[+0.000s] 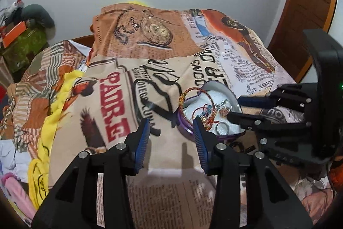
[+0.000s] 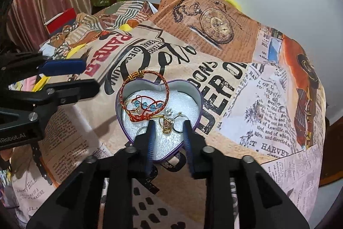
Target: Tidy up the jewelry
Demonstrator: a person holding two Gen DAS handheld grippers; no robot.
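Plainly legible on the cloth (image 2: 225,83) are "T HARVEY", "OF LOWELL" and red block letters reading "PADRE" upside down; the left gripper's body carries "Robot.AI" in the right wrist view.

The right gripper (image 2: 168,129) is open, its blue-padded fingers (image 2: 151,138) reaching over the near rim of the heart tin (image 2: 194,100) and holding nothing. Between and just beyond the fingertips lie a gold charm (image 2: 166,125) and a silver ring (image 2: 179,123) on the tin's white foam; whether the pads touch them I cannot tell.

The left gripper (image 1: 172,132) is also open, wide and empty, hovering over the cloth (image 1: 133,61) just beside the tin (image 1: 214,87); its right finger overlaps the tin's purple rim in its own view.

A red-and-gold braided bangle (image 2: 145,87) leans on the tin's far left rim, half inside. Under it lie a red thread bracelet (image 2: 141,116) and blue beads (image 2: 153,106), well inside the tin and just beyond the right gripper's left finger.
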